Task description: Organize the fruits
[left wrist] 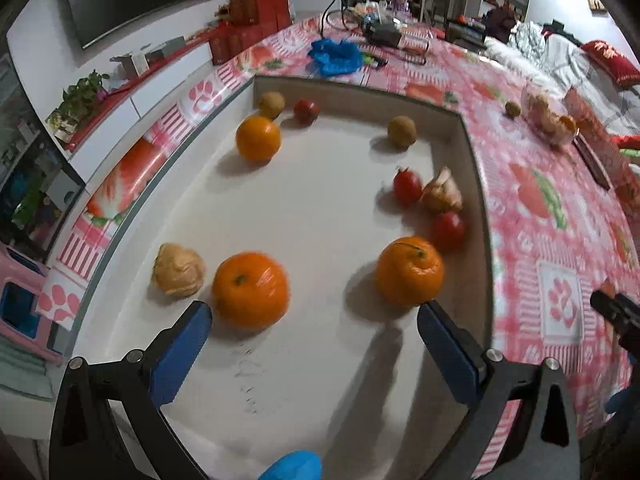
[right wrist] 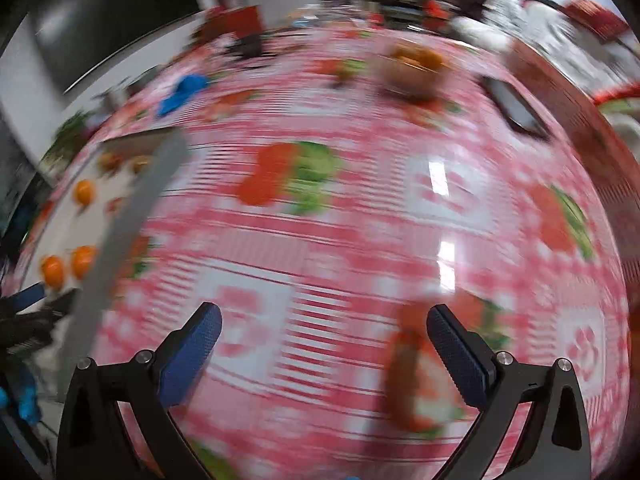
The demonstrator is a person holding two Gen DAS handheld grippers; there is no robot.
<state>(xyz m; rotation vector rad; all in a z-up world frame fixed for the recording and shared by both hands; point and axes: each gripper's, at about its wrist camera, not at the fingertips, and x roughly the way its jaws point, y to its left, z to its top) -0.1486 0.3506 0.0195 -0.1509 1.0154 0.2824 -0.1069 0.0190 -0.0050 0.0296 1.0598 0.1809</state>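
A shallow white tray (left wrist: 468, 152) holds loose fruit. In the left wrist view, two oranges (left wrist: 251, 295) (left wrist: 410, 271) lie just beyond my open left gripper (left wrist: 314, 322), with nothing between its fingers. A peeled mandarin (left wrist: 179, 269) sits left of them. A third orange (left wrist: 258, 138), two brownish round fruits (left wrist: 401, 131), small red tomatoes (left wrist: 407, 187) and another peeled mandarin (left wrist: 443, 191) lie farther back. My right gripper (right wrist: 324, 330) hangs open and empty over the pink tablecloth (right wrist: 360, 208), right of the tray (right wrist: 132, 208). The right wrist view is motion-blurred.
A clear bag of fruit (left wrist: 550, 120) and a small brown fruit (left wrist: 512, 108) lie on the tablecloth right of the tray. A blue plastic bag (left wrist: 335, 56), cables and red boxes (left wrist: 256, 20) sit at the far end. A dark phone-like slab (right wrist: 514, 106) lies far right.
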